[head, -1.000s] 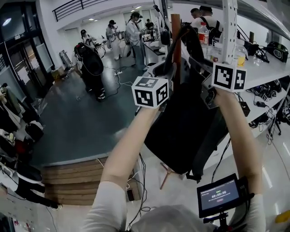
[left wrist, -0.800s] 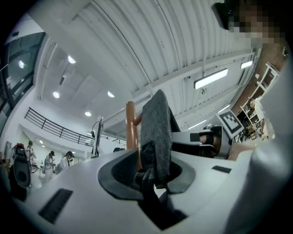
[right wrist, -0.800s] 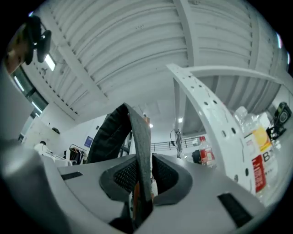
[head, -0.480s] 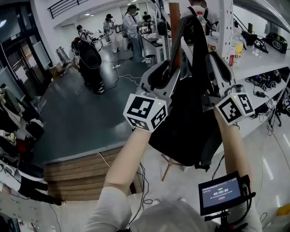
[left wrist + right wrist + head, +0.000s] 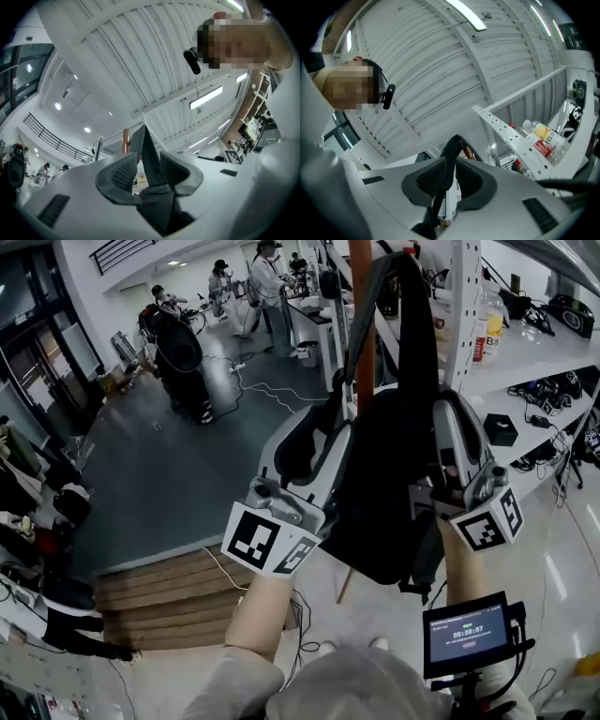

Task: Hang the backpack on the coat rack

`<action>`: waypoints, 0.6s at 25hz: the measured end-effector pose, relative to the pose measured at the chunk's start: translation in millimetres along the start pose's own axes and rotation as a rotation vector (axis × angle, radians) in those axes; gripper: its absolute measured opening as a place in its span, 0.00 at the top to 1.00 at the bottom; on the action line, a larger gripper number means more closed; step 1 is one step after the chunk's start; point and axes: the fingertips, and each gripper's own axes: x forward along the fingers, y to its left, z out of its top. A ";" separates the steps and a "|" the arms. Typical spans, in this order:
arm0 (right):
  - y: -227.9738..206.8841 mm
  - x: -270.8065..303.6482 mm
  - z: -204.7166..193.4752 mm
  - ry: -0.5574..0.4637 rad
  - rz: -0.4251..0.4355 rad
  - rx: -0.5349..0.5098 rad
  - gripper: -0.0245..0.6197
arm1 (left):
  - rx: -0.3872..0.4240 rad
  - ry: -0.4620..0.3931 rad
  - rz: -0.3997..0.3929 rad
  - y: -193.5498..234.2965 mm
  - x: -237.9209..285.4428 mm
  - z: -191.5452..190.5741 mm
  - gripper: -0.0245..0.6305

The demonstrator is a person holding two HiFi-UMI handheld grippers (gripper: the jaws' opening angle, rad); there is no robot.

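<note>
1. We hold the backpack [image 5: 384,493] against the rack [image 5: 361,268], its straps [image 5: 415,320] running up the pole.
2. Left of the rack, our left tool [image 5: 149,161] is clamped on a broad strap.
3. Right of the rack, our right tool [image 5: 450,177] pinches a thin strap.
4. A shelf [image 5: 544,343] stands right of the rack.

Shelving [image 5: 466,296] close right (bottles [image 5: 481,332]), open floor [image 5: 169,465] left

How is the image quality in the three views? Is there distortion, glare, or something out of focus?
Head view: straight lines bend near the edges, the light is even, and the black backpack shows little detail. Left gripper view: strong fisheye with dark corners; the ceiling lamp is bright. Right gripper view: the same fisheye, the shelf post looks curved, and a lamp strip glares at the top.
</note>
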 end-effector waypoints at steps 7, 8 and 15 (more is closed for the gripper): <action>24.3 -42.0 -51.5 0.073 0.057 0.346 0.88 | -0.174 0.061 0.003 -28.2 -49.0 -47.2 0.74; 25.4 -47.9 -54.7 0.081 0.048 0.352 0.88 | -0.195 0.063 0.011 -31.0 -53.9 -51.1 0.75; 24.1 -92.6 -95.0 0.180 -0.033 0.396 0.88 | -0.289 0.111 0.072 -33.8 -99.1 -91.9 0.74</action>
